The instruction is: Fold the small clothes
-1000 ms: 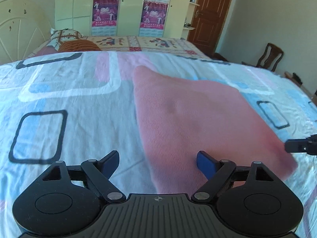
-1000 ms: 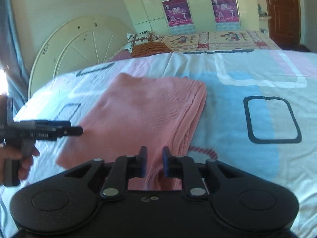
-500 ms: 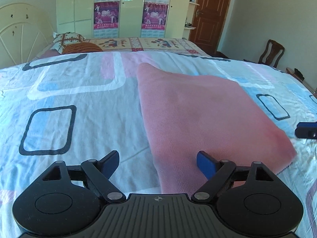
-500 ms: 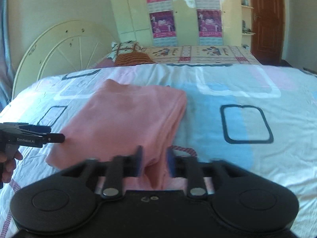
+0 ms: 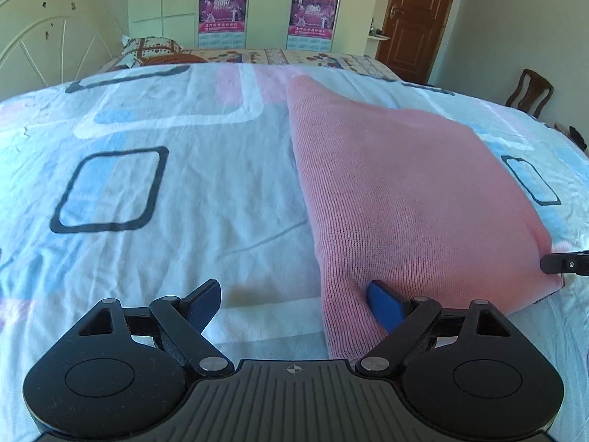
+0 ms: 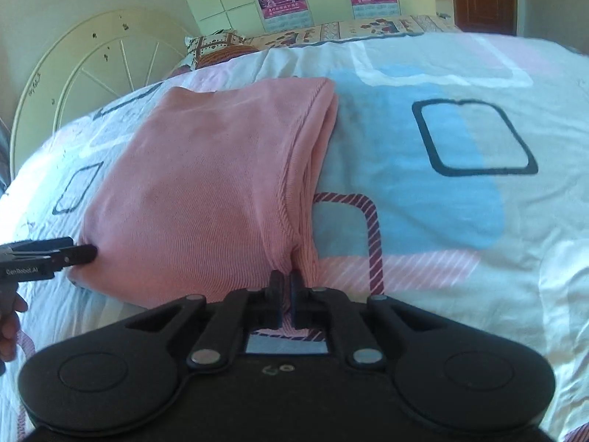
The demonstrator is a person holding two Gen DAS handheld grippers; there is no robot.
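Observation:
A folded pink knit garment lies flat on the patterned bedsheet. My left gripper is open wide and straddles the garment's near left edge. Its right blue pad dents the cloth; its left pad rests over bare sheet. In the right wrist view the same pink garment fills the left half, and my right gripper is shut on its near right corner, a ridge of cloth pinched between the pads. The left gripper shows side-on at the garment's near left corner. The right gripper's tip shows at the right edge.
A cream headboard and a patterned pillow stand at the far end of the bed. Behind them are a wardrobe with posters and a brown door. A wooden chair stands at the right. A hand holds the left gripper.
My right gripper opened, dropped lower and shut again on the garment's near right corner. My left gripper slid forward, and its right pad now presses into the near left edge.

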